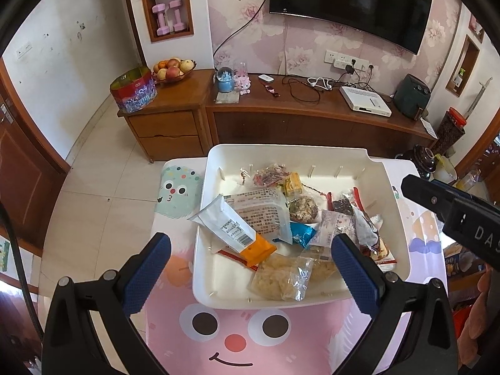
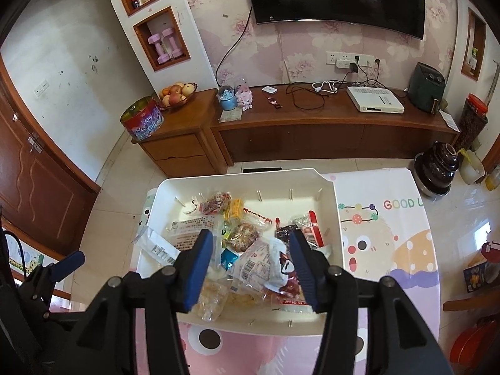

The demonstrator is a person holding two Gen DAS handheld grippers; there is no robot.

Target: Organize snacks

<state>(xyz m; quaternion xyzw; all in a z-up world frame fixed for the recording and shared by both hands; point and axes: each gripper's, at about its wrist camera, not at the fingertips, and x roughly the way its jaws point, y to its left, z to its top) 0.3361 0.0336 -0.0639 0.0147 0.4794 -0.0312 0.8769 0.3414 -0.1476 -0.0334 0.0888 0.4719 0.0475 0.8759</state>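
One white tray, perhaps a dozen snack packets, two pink dumbbells.

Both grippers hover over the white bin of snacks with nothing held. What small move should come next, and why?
Probably nudge the white-and-orange packet fully into the white bin: it overhangs the bin's left wall, while every other snack lies inside. The open left gripper sits nearest it; the right gripper is open too.

A home living room: wall-mounted television, wooden cabinet, fruit bowl.
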